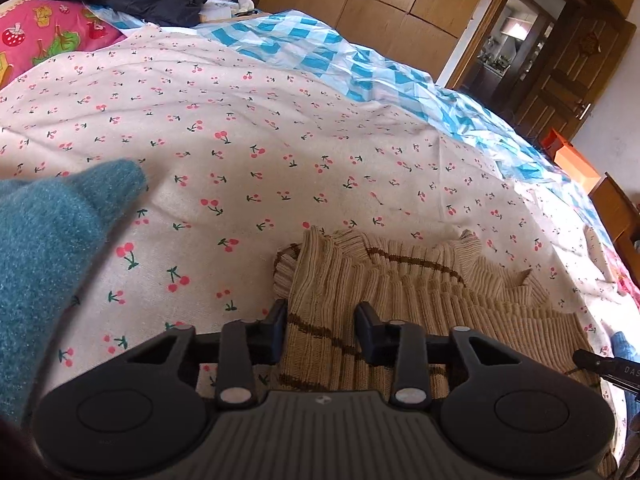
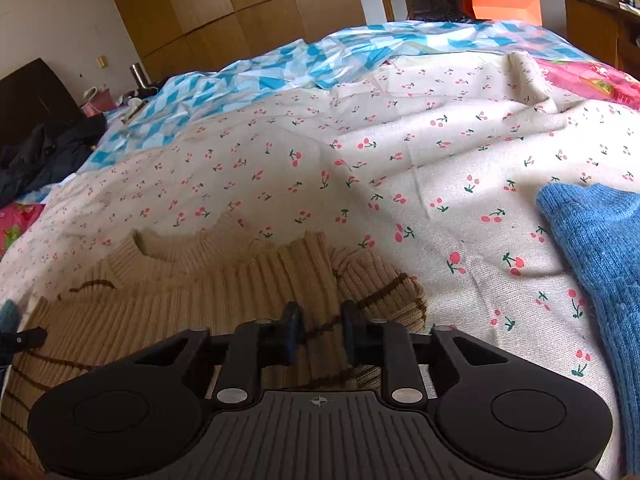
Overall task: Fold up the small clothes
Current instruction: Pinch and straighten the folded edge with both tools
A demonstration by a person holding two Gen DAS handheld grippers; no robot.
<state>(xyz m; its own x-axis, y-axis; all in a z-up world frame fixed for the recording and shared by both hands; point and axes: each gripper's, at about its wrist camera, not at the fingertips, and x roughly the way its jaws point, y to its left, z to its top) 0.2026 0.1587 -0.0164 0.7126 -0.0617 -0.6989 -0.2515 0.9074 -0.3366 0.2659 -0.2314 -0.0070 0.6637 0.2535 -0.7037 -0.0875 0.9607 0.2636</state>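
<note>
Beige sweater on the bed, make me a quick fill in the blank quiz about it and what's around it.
1. The beige sweater has thin ____ stripes.
2. The sheet under it is printed with small ____.
3. The left gripper has its jaws ____, one on either side of a sleeve.
4. The other knit beside the right gripper is ____.

Missing words: brown; cherries; open; blue
</note>
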